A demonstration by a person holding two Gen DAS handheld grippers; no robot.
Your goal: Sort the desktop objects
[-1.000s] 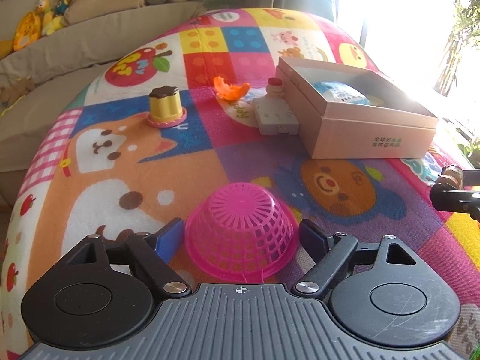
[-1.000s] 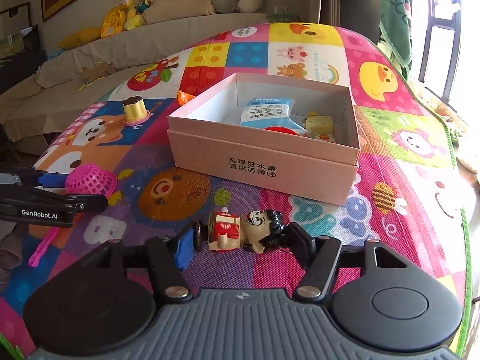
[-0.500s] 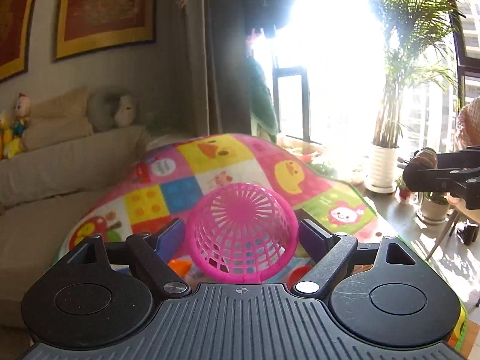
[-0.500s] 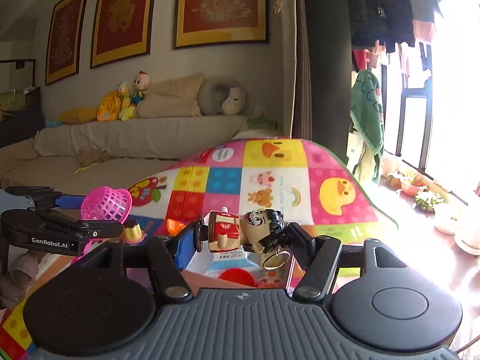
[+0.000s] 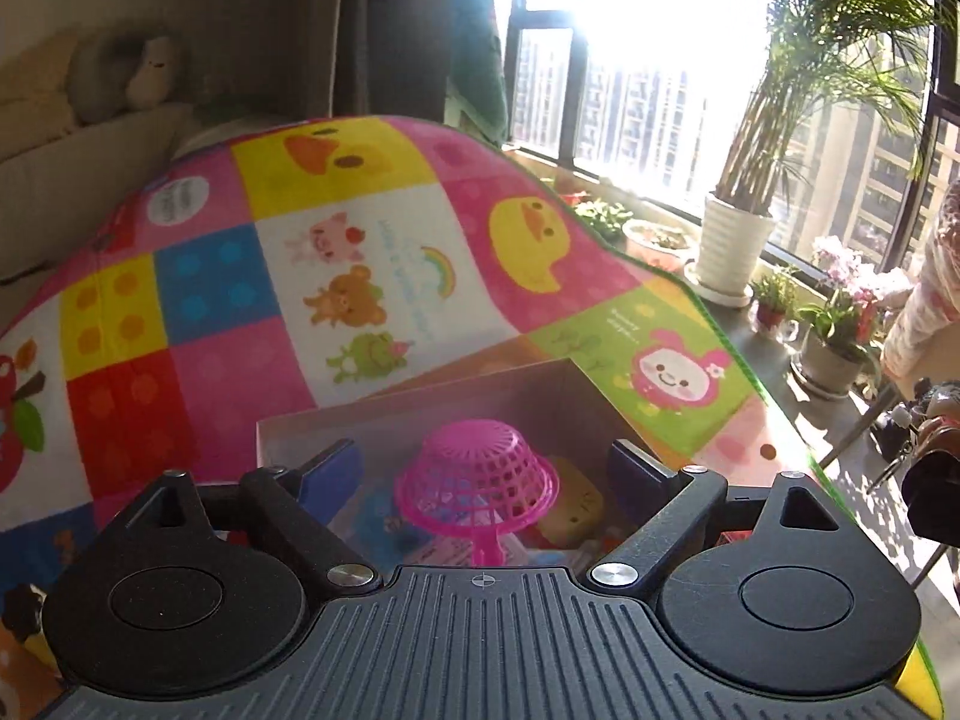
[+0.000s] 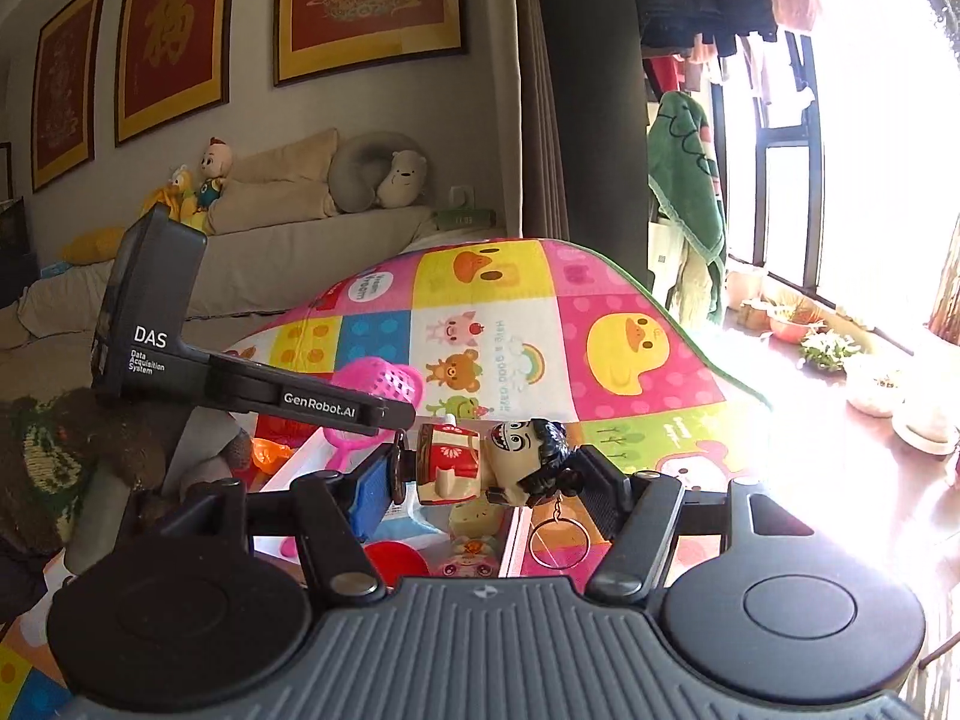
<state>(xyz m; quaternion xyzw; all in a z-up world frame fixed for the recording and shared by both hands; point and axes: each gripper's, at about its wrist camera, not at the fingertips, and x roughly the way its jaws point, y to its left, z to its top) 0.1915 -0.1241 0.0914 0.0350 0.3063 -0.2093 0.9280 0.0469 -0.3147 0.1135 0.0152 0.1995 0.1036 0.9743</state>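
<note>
The left gripper (image 5: 480, 468) is opening, jaws spreading clear of the pink plastic mesh basket (image 5: 477, 477) dropping between them into the pale cardboard box (image 5: 420, 414). The right gripper (image 6: 480, 480) is pinching a cartoon figurine keychain (image 6: 492, 465) between its fingers; advisable to release it only once over the box.

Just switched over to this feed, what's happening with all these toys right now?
A person is sorting toys into the pink cardboard box with two handheld grippers. The left gripper, jaws opening, is over the box; the pink basket sits between its fingers, no longer pressed. The right gripper holds a keychain figurine sideways above the box, not yet released.
</note>
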